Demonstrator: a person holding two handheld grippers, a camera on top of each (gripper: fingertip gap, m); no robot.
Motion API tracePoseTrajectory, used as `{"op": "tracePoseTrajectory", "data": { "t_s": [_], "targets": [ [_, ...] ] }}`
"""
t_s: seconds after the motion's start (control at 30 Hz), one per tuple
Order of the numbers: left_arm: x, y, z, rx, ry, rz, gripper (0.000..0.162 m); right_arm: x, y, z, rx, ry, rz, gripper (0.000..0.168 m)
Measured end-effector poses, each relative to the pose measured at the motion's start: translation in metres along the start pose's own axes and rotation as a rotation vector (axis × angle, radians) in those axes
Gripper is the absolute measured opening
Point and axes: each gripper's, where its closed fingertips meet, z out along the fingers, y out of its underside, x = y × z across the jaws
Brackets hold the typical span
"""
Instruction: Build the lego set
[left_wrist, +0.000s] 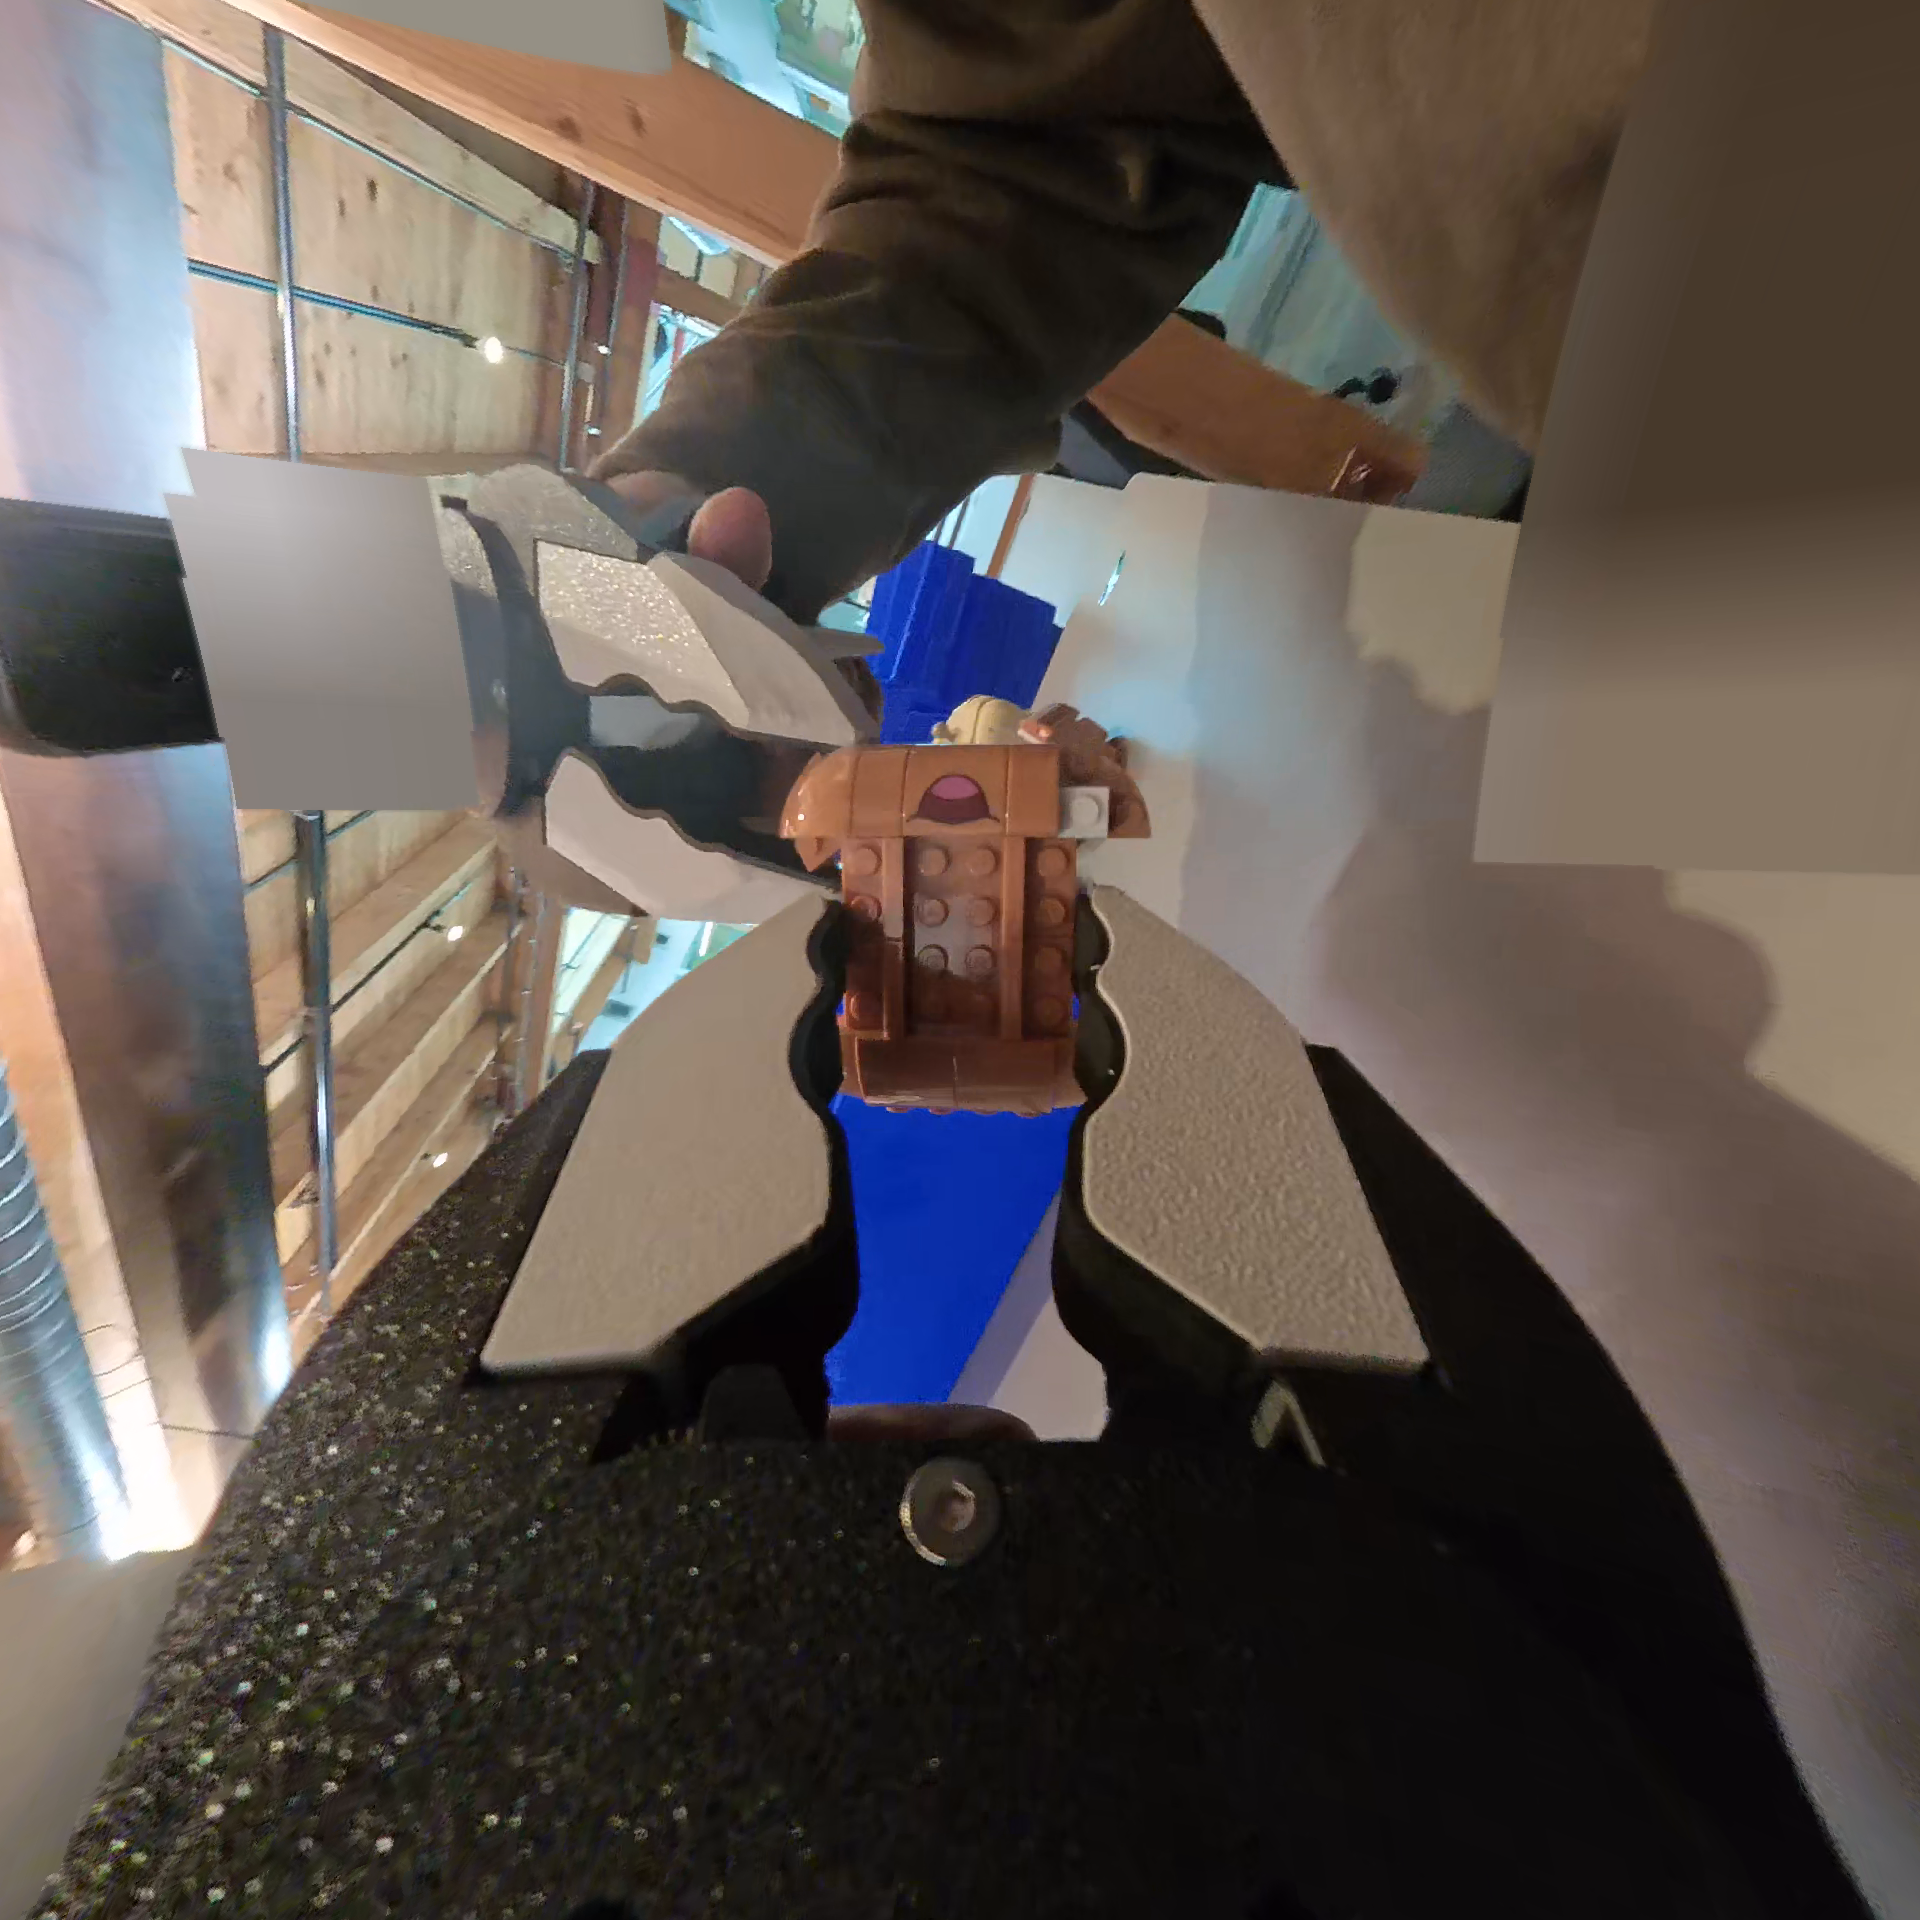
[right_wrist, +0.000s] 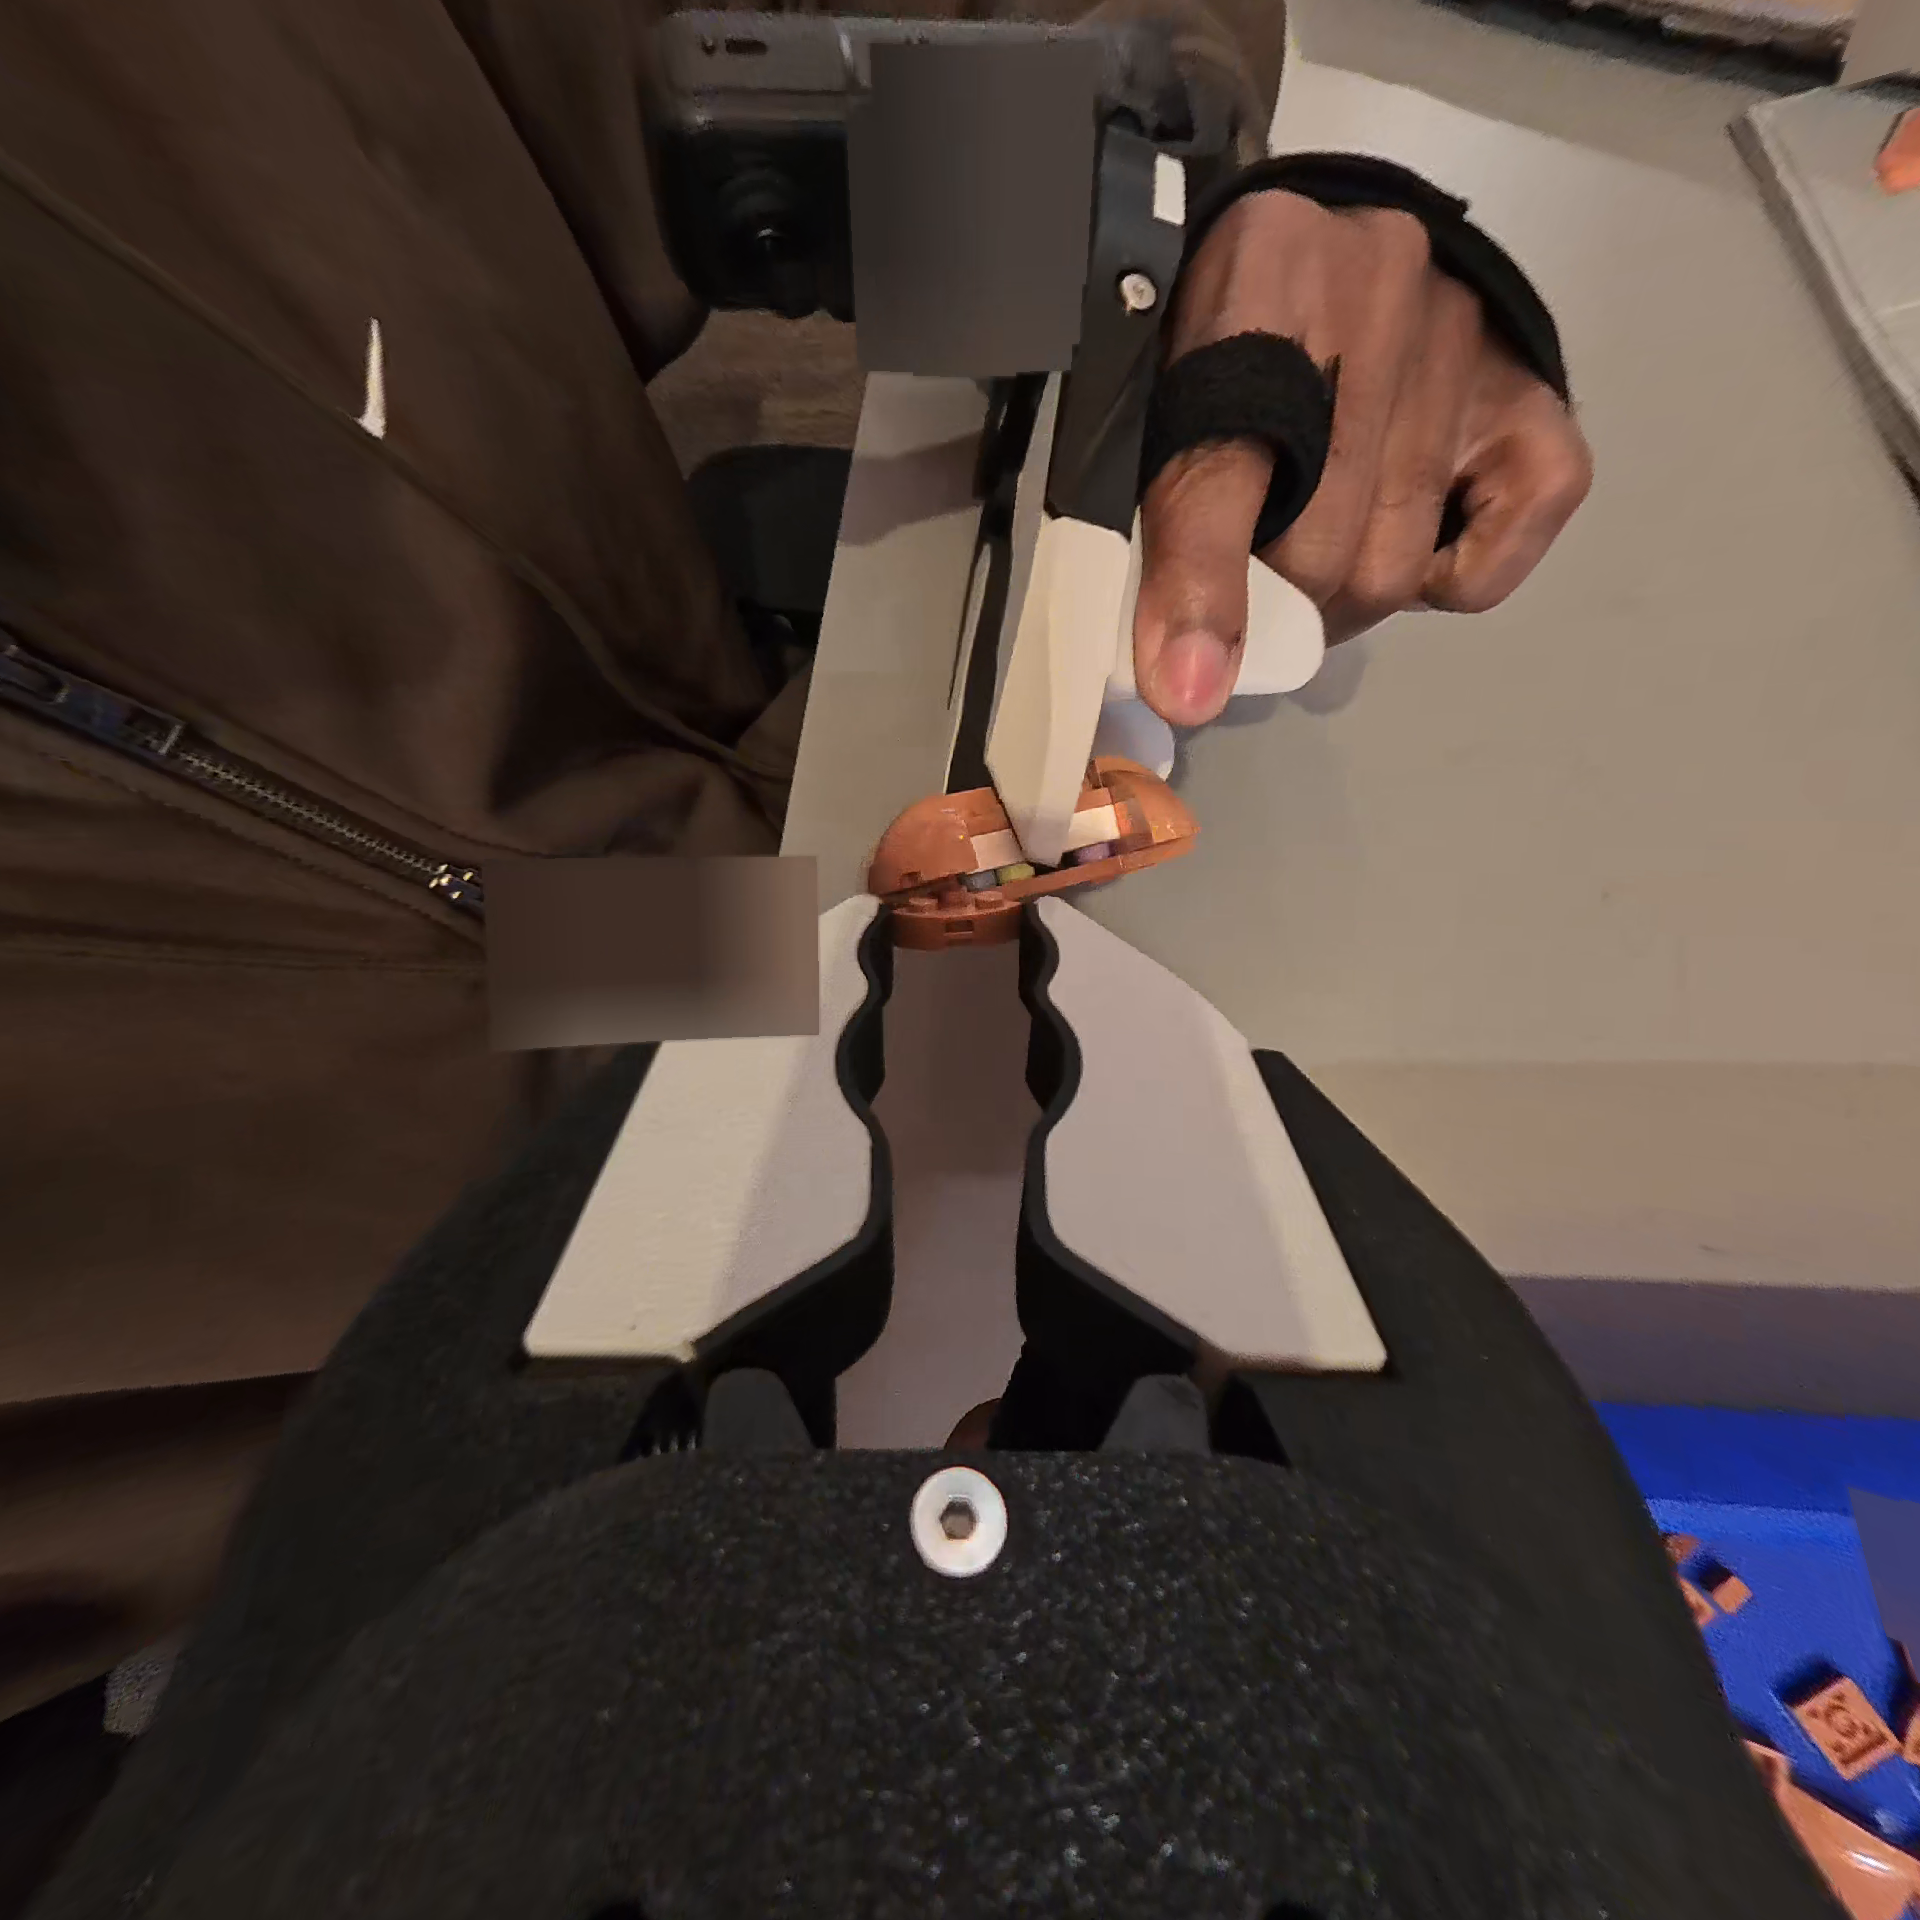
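Judging by the brown model (left_wrist: 951, 914), the build looks well along: the left gripper (left_wrist: 956, 935) is clamped on its studded body, the right gripper (right_wrist: 956, 914) pinches a rounded end, and loose bricks (right_wrist: 1829, 1725) at 4 o'clock await fitting

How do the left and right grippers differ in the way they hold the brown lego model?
The left gripper holds the brown lego model deep between its fingers, across its studded body; the right gripper pinches only a rounded end with its fingertips. The right gripper meets the left one crosswise. Both are shut on the model.
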Motion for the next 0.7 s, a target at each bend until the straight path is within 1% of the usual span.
{"op": "tracePoseTrajectory", "data": {
  "t_s": [0.17, 0.7],
  "targets": [
    [-0.008, 0.002, -0.002, -0.009, -0.048, 0.001, 0.042, 0.001, -0.006, -0.006, 0.044, 0.071, -0.045, 0.023],
    [-0.015, -0.001, -0.003, -0.027, -0.125, 0.103, 0.042, -0.007, -0.017, -0.008, 0.057, 0.105, -0.107, 0.023]
  ]
}}
